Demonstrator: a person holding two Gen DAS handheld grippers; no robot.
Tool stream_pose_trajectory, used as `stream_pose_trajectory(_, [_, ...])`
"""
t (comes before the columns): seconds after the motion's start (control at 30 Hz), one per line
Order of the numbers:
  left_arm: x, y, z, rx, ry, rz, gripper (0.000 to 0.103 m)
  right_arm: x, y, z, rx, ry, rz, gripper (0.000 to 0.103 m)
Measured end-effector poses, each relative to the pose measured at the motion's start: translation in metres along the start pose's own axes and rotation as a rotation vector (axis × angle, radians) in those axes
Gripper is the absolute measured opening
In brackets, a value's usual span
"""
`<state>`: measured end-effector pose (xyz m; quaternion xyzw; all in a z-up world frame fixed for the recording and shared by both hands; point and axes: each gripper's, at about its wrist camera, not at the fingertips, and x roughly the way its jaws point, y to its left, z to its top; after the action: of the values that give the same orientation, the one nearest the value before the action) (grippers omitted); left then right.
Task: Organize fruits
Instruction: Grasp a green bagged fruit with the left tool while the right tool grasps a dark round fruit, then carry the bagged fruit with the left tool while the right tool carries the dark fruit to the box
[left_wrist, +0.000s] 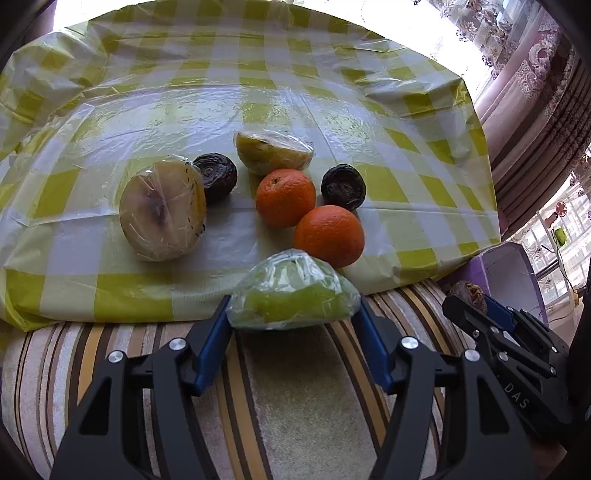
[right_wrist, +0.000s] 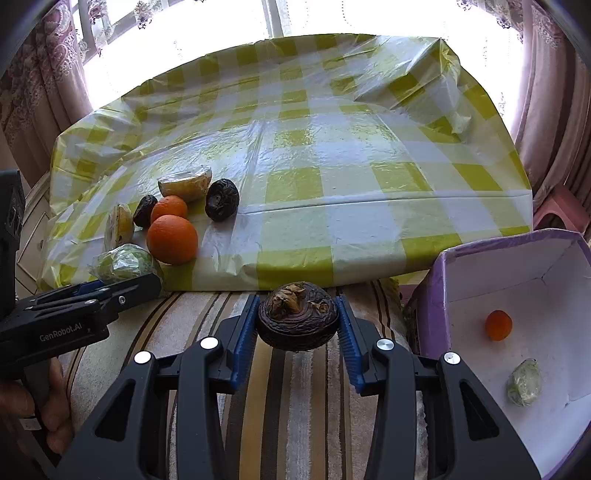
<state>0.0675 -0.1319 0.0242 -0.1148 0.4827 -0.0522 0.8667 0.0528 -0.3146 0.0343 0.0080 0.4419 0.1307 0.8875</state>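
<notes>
My left gripper (left_wrist: 293, 317) is shut on a green fruit wrapped in plastic (left_wrist: 295, 302), held above the striped cushion near the table's front edge. My right gripper (right_wrist: 297, 321) is shut on a dark wrinkled fruit (right_wrist: 297, 320), also seen in the left wrist view (left_wrist: 469, 293). On the checked tablecloth (left_wrist: 332, 92) lie two oranges (left_wrist: 285, 197) (left_wrist: 329, 236), two dark wrinkled fruits (left_wrist: 216, 177) (left_wrist: 343, 186) and two wrapped yellow halves (left_wrist: 162, 208) (left_wrist: 275, 152). A purple box (right_wrist: 439, 295) at the right holds a small orange (right_wrist: 498, 325) and a wrapped green fruit (right_wrist: 524, 382).
A striped cushion (right_wrist: 295, 406) lies under both grippers, in front of the table. Curtains (right_wrist: 40, 74) and bright windows stand behind the table. A pink stool (right_wrist: 557, 214) is at the far right.
</notes>
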Motion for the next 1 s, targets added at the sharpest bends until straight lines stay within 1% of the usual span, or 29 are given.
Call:
stream_pose_trajectory(0.23, [-0.007,-0.005,-0.004,0.021,-0.015,0.012,0.062,-0.007,-0.005,-0.002,0.008,-0.005,-0.016,0.041])
stream_pose_trajectory(0.5, [-0.021,-0.024,-0.007,0.061,-0.045,0.0,0.062,-0.023,-0.03,-0.008,0.045,-0.027,-0.052,0.041])
stream_pose_trajectory(0.73, [-0.029,-0.057,-0.01,0.137,-0.066,-0.025,0.062,-0.038,-0.061,-0.013,0.09,-0.055,-0.104,0.041])
stream_pose_trajectory(1.0, [-0.022,-0.123,-0.018,0.28,-0.064,-0.093,0.062,-0.055,-0.103,-0.028,0.152,-0.075,-0.183,0.041])
